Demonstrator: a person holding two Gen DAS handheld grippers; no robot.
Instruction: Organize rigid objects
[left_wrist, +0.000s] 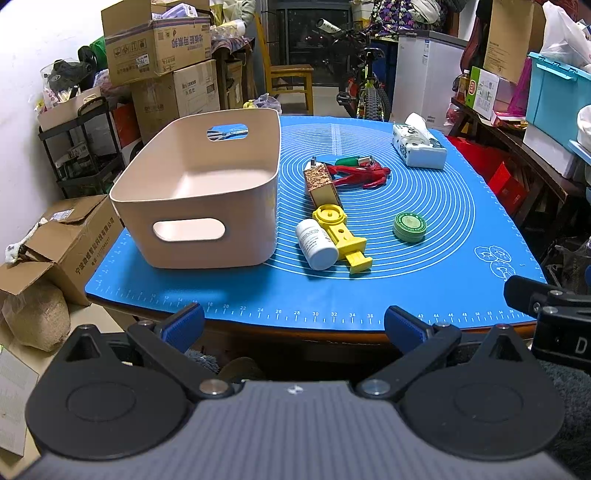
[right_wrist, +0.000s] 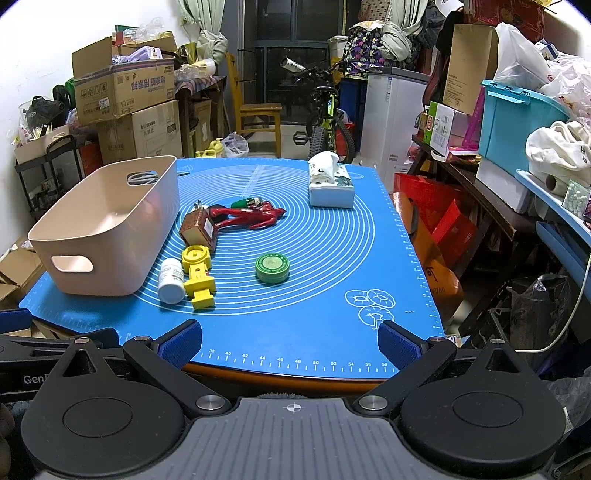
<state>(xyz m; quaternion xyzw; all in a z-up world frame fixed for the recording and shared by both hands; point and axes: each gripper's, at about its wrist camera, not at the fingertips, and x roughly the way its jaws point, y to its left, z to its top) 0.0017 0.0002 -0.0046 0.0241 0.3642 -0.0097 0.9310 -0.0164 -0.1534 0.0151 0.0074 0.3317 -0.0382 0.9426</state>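
Observation:
An empty beige bin stands on the left of the blue mat. Beside it lie a white pill bottle, a yellow plastic tool, a brown box, a red figure, a small green item and a round green tin. My left gripper and right gripper are open and empty, at the mat's near edge.
A tissue pack sits at the mat's far right. Scissors show through the bin's far handle hole. Cardboard boxes, a chair, a bicycle and cluttered shelves surround the table.

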